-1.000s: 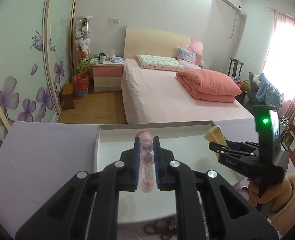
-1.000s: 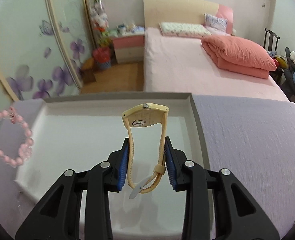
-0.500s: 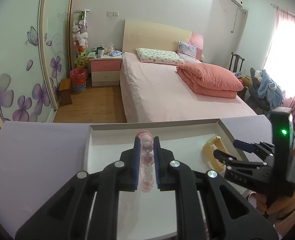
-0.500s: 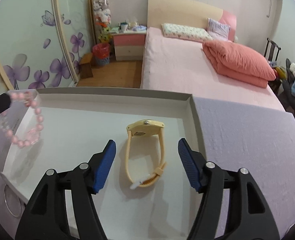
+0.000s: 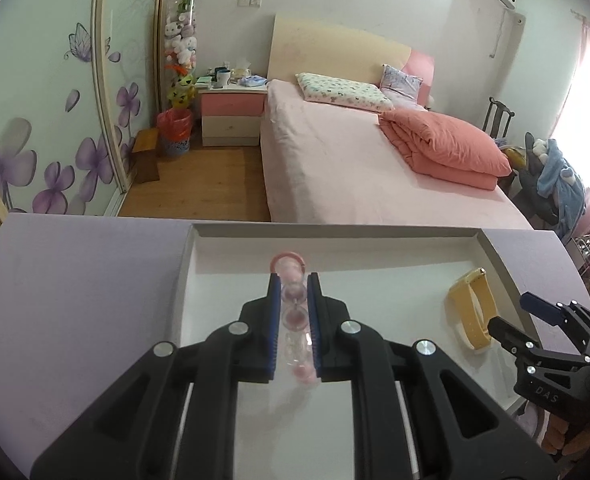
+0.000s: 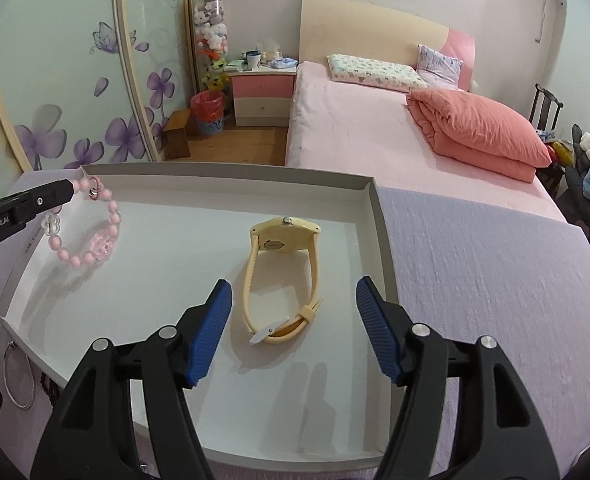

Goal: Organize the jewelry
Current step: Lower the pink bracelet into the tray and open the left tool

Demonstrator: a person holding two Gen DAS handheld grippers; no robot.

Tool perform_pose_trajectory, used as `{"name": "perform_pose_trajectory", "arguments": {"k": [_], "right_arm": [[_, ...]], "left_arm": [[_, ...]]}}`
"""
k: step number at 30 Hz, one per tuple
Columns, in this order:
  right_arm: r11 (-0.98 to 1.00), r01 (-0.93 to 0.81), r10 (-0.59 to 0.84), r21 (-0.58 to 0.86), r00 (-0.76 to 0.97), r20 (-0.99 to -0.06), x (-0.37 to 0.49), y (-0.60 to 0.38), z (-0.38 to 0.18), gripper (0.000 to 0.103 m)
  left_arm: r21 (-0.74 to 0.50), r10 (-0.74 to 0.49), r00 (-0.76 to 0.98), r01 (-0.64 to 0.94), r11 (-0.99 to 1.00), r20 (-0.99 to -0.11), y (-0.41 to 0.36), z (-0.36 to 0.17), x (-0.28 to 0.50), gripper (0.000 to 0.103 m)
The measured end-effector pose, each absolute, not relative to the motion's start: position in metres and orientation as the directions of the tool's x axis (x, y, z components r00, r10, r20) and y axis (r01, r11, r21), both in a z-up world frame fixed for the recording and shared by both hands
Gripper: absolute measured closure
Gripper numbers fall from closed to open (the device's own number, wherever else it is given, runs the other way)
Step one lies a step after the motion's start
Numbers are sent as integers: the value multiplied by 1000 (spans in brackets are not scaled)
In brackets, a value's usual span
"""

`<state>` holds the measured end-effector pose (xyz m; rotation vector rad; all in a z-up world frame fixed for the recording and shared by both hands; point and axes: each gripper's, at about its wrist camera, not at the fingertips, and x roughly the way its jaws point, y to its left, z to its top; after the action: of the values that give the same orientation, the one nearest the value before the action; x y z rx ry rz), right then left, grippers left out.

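A shallow white tray (image 6: 379,216) (image 5: 191,264) lies on a purple tablecloth. My left gripper (image 5: 293,280) is shut on a pink bead bracelet (image 5: 295,316) and holds it above the tray's left part; the bracelet hangs from its tip in the right wrist view (image 6: 91,236). A cream-yellow wristwatch (image 6: 285,276) lies in the tray's right half, also seen in the left wrist view (image 5: 471,312). My right gripper (image 6: 293,292) is open and empty, its blue pads (image 6: 211,328) on either side of the watch's strap end, apart from it.
A silver bangle (image 6: 17,376) and a dark bead string (image 6: 49,384) lie on the cloth at the tray's near left corner. The purple tablecloth (image 6: 487,280) extends right of the tray. A bed and nightstand stand beyond the table.
My right gripper opened, set the watch down in the tray and drew back a little. My left gripper kept hold of the bracelet and moved over the tray.
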<state>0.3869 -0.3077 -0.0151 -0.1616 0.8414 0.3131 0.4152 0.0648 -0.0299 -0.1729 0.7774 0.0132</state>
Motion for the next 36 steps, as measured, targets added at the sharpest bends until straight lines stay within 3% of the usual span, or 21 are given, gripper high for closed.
{"name": "perform_pose_trajectory", "arguments": {"k": [1, 2, 3, 8, 15, 23, 36], "right_arm": [[942, -336, 212, -16, 628, -749, 386, -308, -14, 38], [942, -335, 214, -13, 631, -746, 382, -308, -13, 38], [943, -334, 218, -8, 634, -742, 380, -310, -11, 38], [947, -321, 233, 15, 653, -721, 367, -321, 0, 38], [949, -308, 272, 67, 690, -671, 326, -346, 21, 38], [926, -355, 351, 129, 683, -640, 241, -361, 21, 38], [870, -460, 433, 176, 545, -718, 135, -349, -30, 42]], "left_arm": [[-155, -52, 719, -78, 985, -693, 66, -27, 413, 76], [-159, -48, 730, -84, 984, -682, 69, -23, 409, 59], [-156, -37, 739, -93, 983, -672, 72, -19, 405, 53], [-118, 2, 777, -97, 988, -630, 74, 3, 375, 51], [-61, 58, 814, -115, 991, -579, 73, 27, 306, 40], [-45, 104, 834, -152, 987, -542, 67, 25, 201, 17], [-67, 64, 816, -125, 990, -574, 48, -14, 93, 12]]}}
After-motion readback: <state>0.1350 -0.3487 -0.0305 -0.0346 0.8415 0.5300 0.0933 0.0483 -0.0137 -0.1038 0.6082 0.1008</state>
